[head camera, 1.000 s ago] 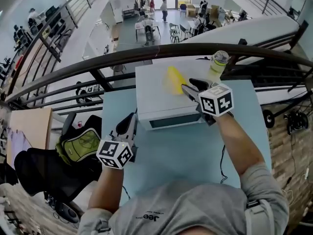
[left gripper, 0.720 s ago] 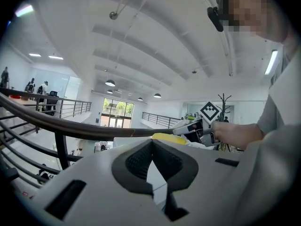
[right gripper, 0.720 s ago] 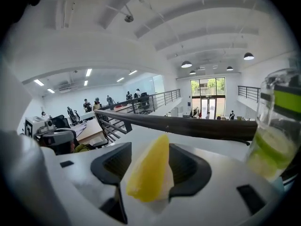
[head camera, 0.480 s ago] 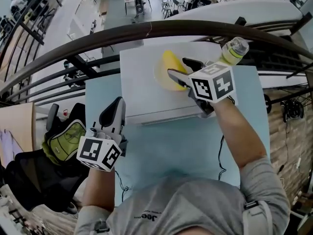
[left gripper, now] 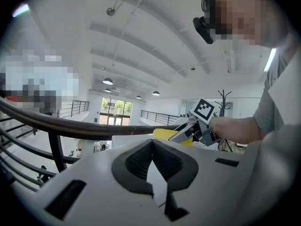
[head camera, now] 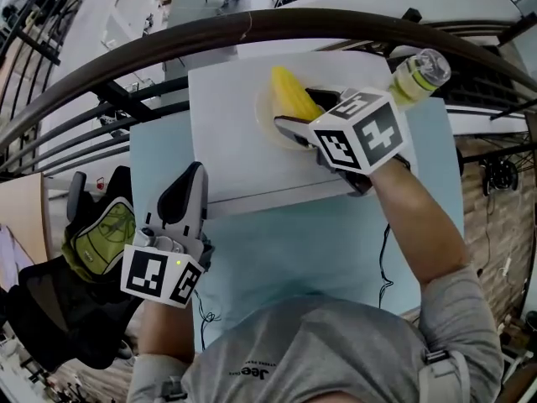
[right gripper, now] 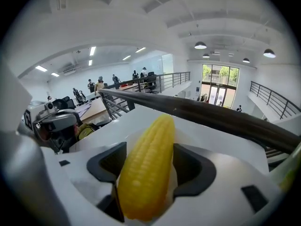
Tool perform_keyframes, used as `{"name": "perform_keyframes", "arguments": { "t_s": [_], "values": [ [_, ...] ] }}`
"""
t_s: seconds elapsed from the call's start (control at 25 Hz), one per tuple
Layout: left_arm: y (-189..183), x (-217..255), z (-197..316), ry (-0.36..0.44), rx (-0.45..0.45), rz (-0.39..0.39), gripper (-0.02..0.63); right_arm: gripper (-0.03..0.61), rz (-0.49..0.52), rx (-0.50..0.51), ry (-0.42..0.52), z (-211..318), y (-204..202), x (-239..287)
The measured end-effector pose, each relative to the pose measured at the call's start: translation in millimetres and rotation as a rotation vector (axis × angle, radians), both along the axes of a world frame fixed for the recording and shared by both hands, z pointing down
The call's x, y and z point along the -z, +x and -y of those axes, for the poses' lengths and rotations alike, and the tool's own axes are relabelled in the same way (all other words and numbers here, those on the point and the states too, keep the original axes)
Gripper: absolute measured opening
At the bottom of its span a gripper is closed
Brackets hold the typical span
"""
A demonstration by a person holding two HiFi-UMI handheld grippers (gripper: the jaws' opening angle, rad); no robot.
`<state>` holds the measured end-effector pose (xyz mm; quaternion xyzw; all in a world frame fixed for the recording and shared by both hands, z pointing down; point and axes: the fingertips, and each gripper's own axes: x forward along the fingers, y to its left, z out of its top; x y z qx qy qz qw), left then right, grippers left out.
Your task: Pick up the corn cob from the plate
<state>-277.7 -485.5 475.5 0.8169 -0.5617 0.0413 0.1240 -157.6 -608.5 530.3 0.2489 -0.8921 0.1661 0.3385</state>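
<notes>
Head view: my right gripper [head camera: 295,112] reaches over the corn cob [head camera: 289,95], which lies on its plate [head camera: 263,117] (faint against the white box [head camera: 226,145]).

Left gripper view: my left gripper [left gripper: 151,149] looks closed and empty.

Right gripper view: my right jaws, just opened wide, flank the corn cob unpressed.

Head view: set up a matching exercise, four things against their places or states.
Things:
1. corn cob
2. bottle
3. left gripper
4. green bag

Places or states:
A. shut, nothing in it
B. lying on the plate
C. off the table, to its left
D. far right, next to the railing

Pairs: 1-B, 2-D, 3-A, 4-C
</notes>
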Motion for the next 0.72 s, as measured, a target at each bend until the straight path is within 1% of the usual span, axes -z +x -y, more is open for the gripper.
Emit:
{"name": "perform_keyframes", "arguments": {
  "t_s": [0.32, 0.72],
  "values": [
    [-6.1, 0.1, 0.3, 0.0, 0.008, -0.021, 0.008, 0.296, -0.022, -0.011, 0.011, 1.4, 1.6, -0.7],
    [-7.8, -3.8, -4.4, -0.01, 0.017, -0.025, 0.008, 0.261, -0.024, 0.001, 0.082, 2.2, 5.5, 4.7]
  ]
}}
